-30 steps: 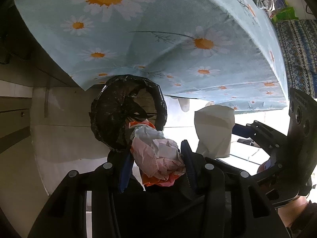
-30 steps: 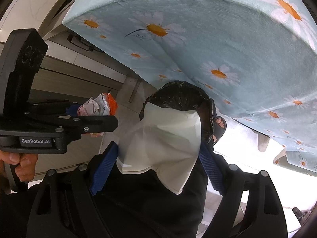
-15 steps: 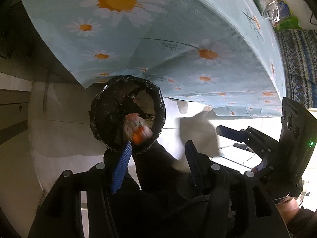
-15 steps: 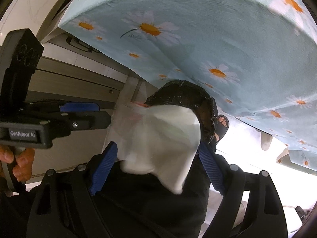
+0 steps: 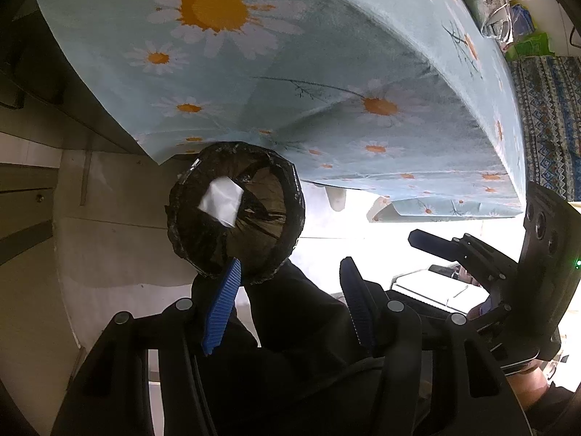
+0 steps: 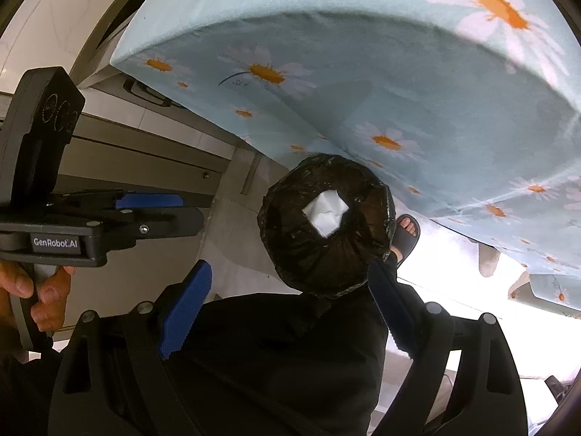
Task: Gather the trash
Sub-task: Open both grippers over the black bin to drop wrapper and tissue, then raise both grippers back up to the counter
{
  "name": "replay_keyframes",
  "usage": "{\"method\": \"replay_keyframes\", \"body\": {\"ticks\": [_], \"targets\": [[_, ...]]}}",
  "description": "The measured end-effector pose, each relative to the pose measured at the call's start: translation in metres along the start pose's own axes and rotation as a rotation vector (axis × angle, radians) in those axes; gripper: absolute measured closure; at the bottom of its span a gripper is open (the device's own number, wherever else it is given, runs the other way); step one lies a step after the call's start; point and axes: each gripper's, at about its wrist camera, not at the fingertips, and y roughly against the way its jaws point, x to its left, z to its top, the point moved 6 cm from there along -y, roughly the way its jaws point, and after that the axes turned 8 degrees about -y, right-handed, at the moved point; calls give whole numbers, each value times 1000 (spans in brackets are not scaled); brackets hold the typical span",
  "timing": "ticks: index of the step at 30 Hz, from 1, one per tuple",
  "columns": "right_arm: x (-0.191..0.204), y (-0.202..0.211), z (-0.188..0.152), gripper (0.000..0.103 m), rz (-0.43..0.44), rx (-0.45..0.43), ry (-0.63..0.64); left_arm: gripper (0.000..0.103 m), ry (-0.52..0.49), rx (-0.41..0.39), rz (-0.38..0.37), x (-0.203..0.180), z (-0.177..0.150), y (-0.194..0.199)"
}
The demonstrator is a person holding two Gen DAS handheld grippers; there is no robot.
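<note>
A round bin lined with a black bag (image 5: 254, 239) (image 6: 326, 265) stands on the floor under the table edge. A white tissue (image 5: 221, 201) (image 6: 325, 214) lies inside it on the liner. The crumpled pink and orange wrapper is not visible in the bin. My left gripper (image 5: 288, 272) hovers above the bin's near rim, open, with nothing between its blue pads. My right gripper (image 6: 290, 272) hangs over the bin as well, open wide and empty. Each gripper shows in the other's view: the right gripper (image 5: 435, 243), the left gripper (image 6: 156, 207).
A table under a light blue daisy cloth (image 5: 326, 72) (image 6: 399, 72) overhangs the bin's far side. Dark trousers fill the lower part of both views, and a sandalled foot (image 6: 406, 232) stands right of the bin. Cabinet drawers (image 6: 145, 152) run along the left.
The pink and orange wrapper left my left gripper and dropped into the bin. The white tissue left my right gripper and now lies in the bin. Both grippers are empty.
</note>
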Motion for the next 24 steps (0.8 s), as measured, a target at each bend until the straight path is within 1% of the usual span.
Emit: {"method": "replay_keyframes", "body": {"ticks": [7, 10, 13, 15, 17, 18, 19, 21, 22, 24], "targets": [[3, 24, 3, 16, -18, -65, 12, 48, -15, -35, 12, -3, 6, 13], [3, 39, 4, 16, -34, -112, 3, 48, -26, -48, 15, -4, 7, 18], [3, 53, 4, 16, -34, -156, -3, 48, -54, -77, 5, -7, 8, 24], [3, 66, 3, 16, -45, -195, 2, 48, -76, -96, 12, -11, 9, 29], [5, 81, 4, 16, -27, -225, -12, 48, -95, -122, 16, -14, 10, 36], [5, 88, 4, 15, -18, -239, -19, 48, -103, -133, 20, -16, 10, 39], [6, 93, 4, 11, -5, -254, -15, 48, -113, -145, 26, -17, 11, 42], [9, 108, 5, 5, -11, -307, 2, 48, -132, -176, 33, -20, 14, 51], [13, 118, 6, 5, -19, -337, 20, 48, -135, -185, 33, -20, 15, 55], [16, 128, 7, 5, -32, -361, 34, 48, -152, -203, 51, -23, 19, 63]]}}
